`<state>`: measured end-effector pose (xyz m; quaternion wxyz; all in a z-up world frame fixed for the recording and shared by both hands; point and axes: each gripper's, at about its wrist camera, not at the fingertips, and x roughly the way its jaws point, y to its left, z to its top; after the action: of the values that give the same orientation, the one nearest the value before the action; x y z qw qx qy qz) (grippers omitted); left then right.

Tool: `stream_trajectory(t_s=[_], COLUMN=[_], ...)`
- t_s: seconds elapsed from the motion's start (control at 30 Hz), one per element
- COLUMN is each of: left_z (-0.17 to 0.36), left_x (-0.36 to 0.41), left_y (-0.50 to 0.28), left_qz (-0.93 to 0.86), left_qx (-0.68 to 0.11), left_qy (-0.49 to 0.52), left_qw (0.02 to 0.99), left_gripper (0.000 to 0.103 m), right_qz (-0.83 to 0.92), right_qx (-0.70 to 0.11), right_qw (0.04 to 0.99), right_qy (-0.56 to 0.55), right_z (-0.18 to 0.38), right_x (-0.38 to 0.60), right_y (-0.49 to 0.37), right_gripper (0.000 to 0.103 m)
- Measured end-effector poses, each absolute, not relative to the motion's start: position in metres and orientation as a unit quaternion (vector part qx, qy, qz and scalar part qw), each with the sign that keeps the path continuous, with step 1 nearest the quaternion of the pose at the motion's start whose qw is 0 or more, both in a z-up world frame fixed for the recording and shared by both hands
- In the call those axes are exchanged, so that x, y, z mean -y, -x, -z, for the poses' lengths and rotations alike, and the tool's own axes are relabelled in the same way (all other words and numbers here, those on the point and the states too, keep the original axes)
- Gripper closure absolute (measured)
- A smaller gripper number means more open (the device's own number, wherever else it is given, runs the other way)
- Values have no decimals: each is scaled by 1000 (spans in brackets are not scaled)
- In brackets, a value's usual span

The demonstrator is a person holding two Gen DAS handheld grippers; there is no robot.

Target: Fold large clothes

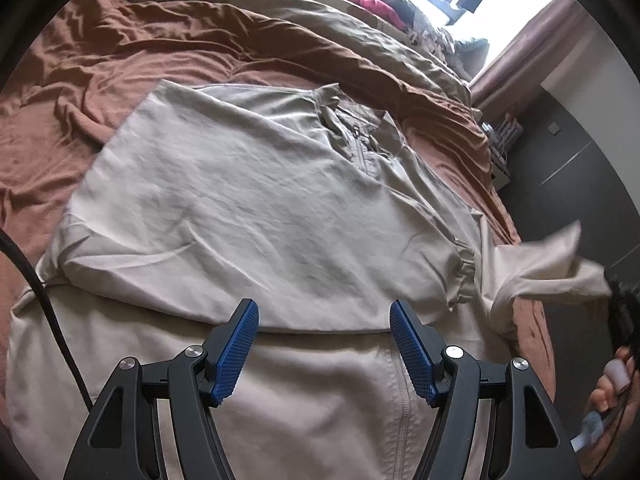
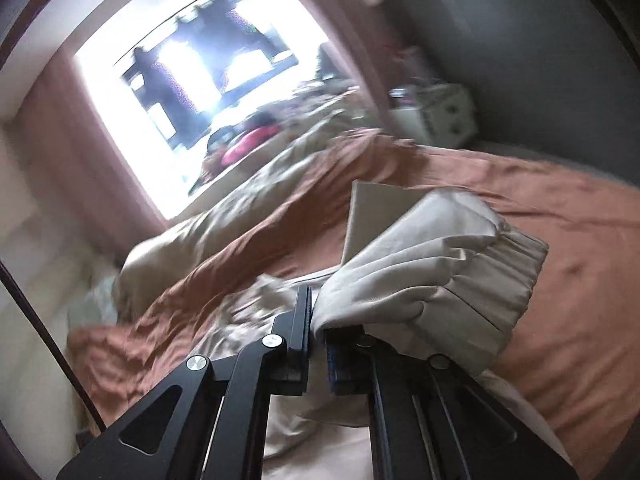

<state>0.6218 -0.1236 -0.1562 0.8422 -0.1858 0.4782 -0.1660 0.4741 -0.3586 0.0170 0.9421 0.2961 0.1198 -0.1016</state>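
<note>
A large beige zip-up jacket (image 1: 240,208) lies spread on the rust-brown bedsheet (image 1: 60,80), its left side folded over the front. My left gripper (image 1: 324,320) is open and empty, hovering just above the fold edge near the zipper. My right gripper (image 2: 318,320) is shut on the jacket's sleeve (image 2: 432,272) near its elastic cuff and holds it lifted above the bed. In the left wrist view the lifted sleeve (image 1: 552,268) shows at the right, with the right gripper (image 1: 620,312) and the person's hand behind it.
A beige duvet (image 1: 320,12) lies bunched along the far side of the bed, with pink and dark items (image 1: 372,0) beyond it by the bright window (image 2: 192,80). A white cabinet (image 2: 436,108) stands beside the bed. A black cable (image 1: 44,300) hangs at left.
</note>
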Motion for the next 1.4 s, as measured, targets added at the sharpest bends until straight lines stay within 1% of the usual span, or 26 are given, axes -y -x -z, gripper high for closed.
stream_trajectory(t_s=[0.1, 0.23, 0.4, 0.47, 0.5, 0.57, 0.63, 0.8, 0.87, 0.9, 0.93, 0.97, 1.0, 1.13, 1.27, 1.4], left_z=[155, 154, 157, 157, 157, 159, 161, 158, 158, 158, 158, 158, 157, 151, 145, 143], left_x=[113, 96, 75, 69, 66, 61, 56, 42, 39, 39, 40, 40, 41, 53, 78, 108], left_y=[-624, -627, -631, -631, -631, -631, -632, -631, -632, -632, -633, -633, -634, -631, -627, -627], left_qz=[162, 153, 139, 133, 132, 129, 124, 109, 106, 104, 103, 103, 103, 112, 126, 143], left_qx=[-480, -477, -474, -473, -473, -473, -474, -466, -466, -466, -467, -468, -469, -466, -466, -469], left_qy=[188, 206, 237, 243, 246, 253, 258, 268, 270, 269, 267, 266, 265, 256, 223, 199], left_qw=[842, 841, 837, 836, 836, 834, 832, 836, 836, 837, 837, 836, 836, 839, 847, 849], left_gripper=[33, 33, 33, 33, 33, 33, 33, 33, 33, 33, 33, 33, 33, 33, 33, 33], right_qz=[68, 28, -8, -21, -28, -33, -32, -82, -86, -82, -78, -79, -77, -70, -12, 27], right_qx=[-128, -140, -174, -192, -206, -233, -253, -304, -315, -328, -335, -331, -325, -307, -278, -280], right_qw=[956, 963, 962, 959, 956, 951, 944, 899, 885, 877, 871, 869, 868, 865, 880, 868], right_qy=[-255, -227, -211, -207, -205, -202, -210, -303, -330, -342, -350, -360, -367, -390, -386, -410], right_z=[-31, -29, 6, 19, 27, 40, 54, 93, 101, 103, 102, 99, 96, 82, 77, 96], right_x=[325, 287, 269, 268, 277, 273, 268, 285, 297, 304, 310, 317, 322, 351, 382, 413], right_y=[-492, -502, -531, -551, -582, -602, -615, -630, -627, -625, -625, -619, -612, -582, -551, -536], right_gripper=[101, 101, 101, 102, 101, 101, 101, 99, 94, 82, 59, 46, 30, 29, 29, 29])
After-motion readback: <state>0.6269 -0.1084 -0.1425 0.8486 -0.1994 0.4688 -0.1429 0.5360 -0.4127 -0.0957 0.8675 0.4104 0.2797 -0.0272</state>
